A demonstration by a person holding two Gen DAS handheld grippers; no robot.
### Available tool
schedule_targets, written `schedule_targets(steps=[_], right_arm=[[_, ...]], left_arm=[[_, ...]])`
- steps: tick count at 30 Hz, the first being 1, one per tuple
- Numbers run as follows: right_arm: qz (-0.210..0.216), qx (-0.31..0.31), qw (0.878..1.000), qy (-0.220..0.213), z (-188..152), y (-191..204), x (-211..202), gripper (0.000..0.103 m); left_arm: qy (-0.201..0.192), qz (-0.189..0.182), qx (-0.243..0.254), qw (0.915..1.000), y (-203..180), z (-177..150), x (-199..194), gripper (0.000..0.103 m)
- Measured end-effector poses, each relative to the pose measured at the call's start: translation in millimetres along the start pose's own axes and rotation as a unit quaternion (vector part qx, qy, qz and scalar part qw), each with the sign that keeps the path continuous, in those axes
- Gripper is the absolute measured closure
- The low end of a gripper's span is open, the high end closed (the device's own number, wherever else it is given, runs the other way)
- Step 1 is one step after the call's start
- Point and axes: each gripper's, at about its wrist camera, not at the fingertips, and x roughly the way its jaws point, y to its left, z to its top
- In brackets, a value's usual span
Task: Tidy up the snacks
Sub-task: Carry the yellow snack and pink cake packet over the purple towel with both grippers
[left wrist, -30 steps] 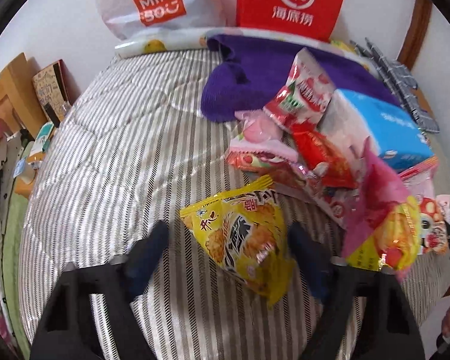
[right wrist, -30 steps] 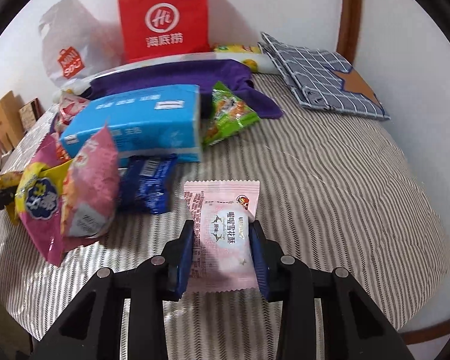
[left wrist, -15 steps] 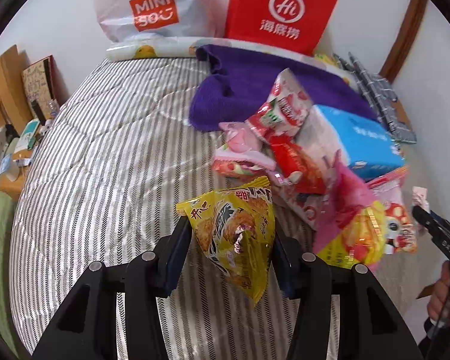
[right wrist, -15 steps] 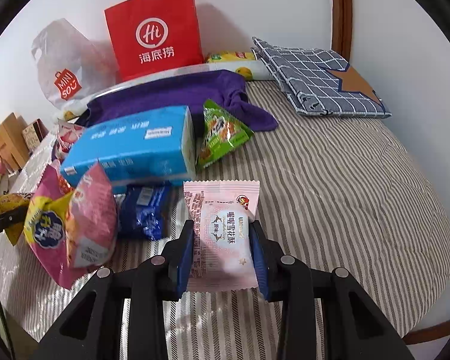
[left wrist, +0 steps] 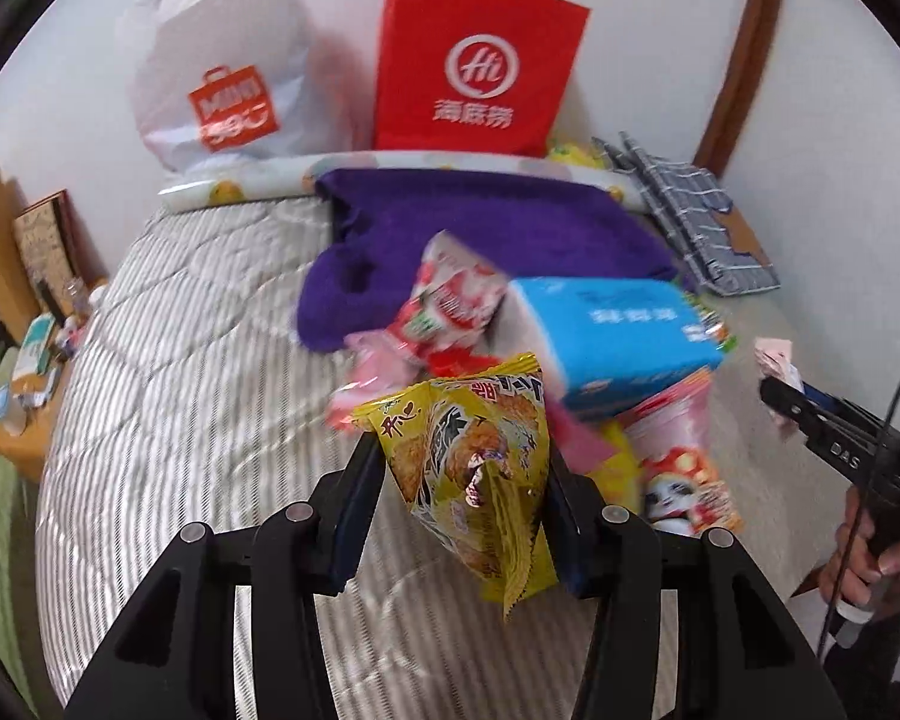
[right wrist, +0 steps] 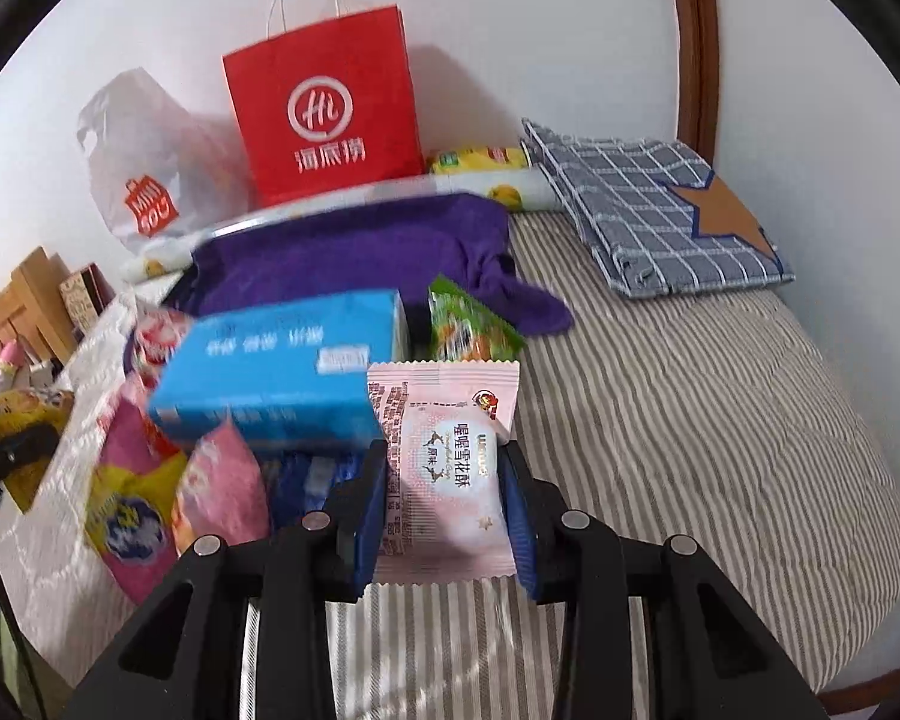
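Clamping a crinkled yellow foil snack packet with the left gripper: jaws just now closing, partly apart, pads pressed on both flanks of the packet. Holding it clear of the grey striped bed cover, long axis slanting from upper left to lower right of the left wrist view, sealed tail dangling below the fingers.

Gripping a flat pale pink sealed packet with the right gripper, jaws as close together as the packet allows, pressing on its two long edges. Long axis running straight up the right wrist view, along the fingers, serrated top poking past the fingertips, lower end also clear of the cover.

Leaving the rest of the snacks heaped at centre of both views, around a blue rectangular carton and against a rumpled purple cloth.

Looking for a likely place to put things: a red paper carrier bag with a white round logo and a white plastic shopping bag with an orange logo, both upright against the wall at the top of the frames, beyond heap and cloth. Probably meaning a carry up-frame over the pile for either packet. Seeing the red bag straight above the left jaws, but above and to the left of the right jaws, so judging the left hand better lined up. Cannot tell from these views whether either bag's mouth stands open.
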Motion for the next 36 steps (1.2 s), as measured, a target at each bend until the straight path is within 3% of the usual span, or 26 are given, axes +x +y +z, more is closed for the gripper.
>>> schedule_targets(steps=[8, 15, 29, 36], right_arm=[[-0.003, 0.0, 1.0, -0.009, 42, -4, 13, 0.069], [0.001, -0.007, 1.0, -0.022, 80, -1, 25, 0.069], [0.002, -0.019, 0.999, -0.04, 155, 5, 61, 0.069], [0.001, -0.015, 0.999, -0.035, 174, 3, 89, 0.069]], left_arm=[[-0.009, -0.021, 0.038, 0.999, -33, 31, 7, 0.054], [-0.015, -0.035, 0.04, 0.9985, -48, 69, 19, 0.054], [-0.019, -0.025, 0.02, 0.9993, -34, 150, 56, 0.054], [-0.01, -0.018, 0.026, 0.9994, -24, 176, 84, 0.054]])
